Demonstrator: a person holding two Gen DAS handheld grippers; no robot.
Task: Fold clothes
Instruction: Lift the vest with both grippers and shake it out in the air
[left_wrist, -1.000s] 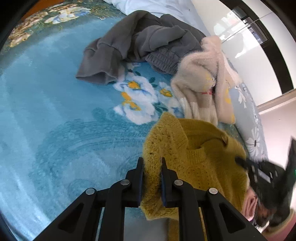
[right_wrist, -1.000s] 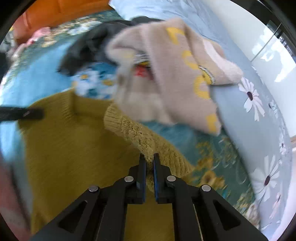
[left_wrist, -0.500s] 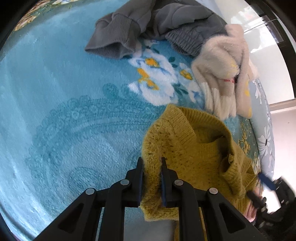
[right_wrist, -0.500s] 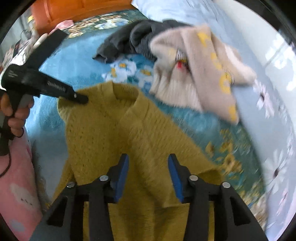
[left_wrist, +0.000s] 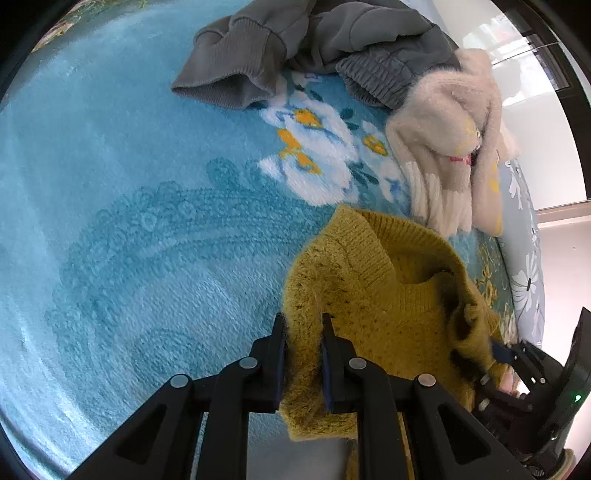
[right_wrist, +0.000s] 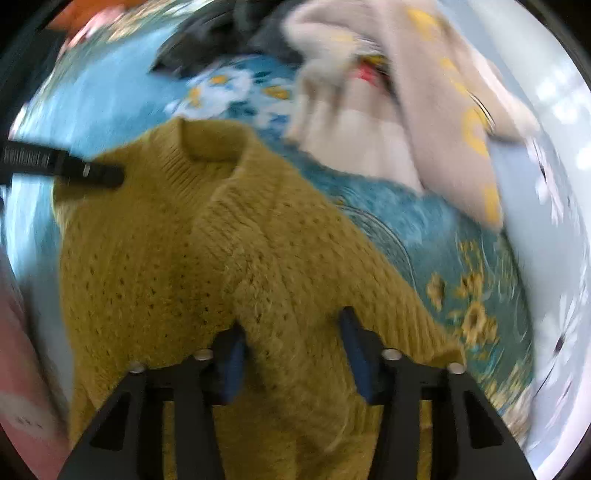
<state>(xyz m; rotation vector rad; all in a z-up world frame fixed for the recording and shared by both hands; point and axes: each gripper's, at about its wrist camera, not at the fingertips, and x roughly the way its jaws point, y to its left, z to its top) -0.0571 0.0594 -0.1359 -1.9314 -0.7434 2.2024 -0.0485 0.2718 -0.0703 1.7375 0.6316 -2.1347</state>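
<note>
The blue floral blanket (left_wrist: 147, 221) carries the mustard sweater (right_wrist: 177, 258), collar toward twelve o'clock. Left tongs (left_wrist: 303, 354) pinch one shoulder; right tongs (right_wrist: 291, 354), just closing, straddle a bunched ridge without pinching. Gather the knit fully before lifting.

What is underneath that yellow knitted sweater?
The yellow sweater lies on a blue floral blanket, which shows all around it. Whatever sits directly beneath the knit is covered. The left gripper pinches its shoulder edge.
</note>
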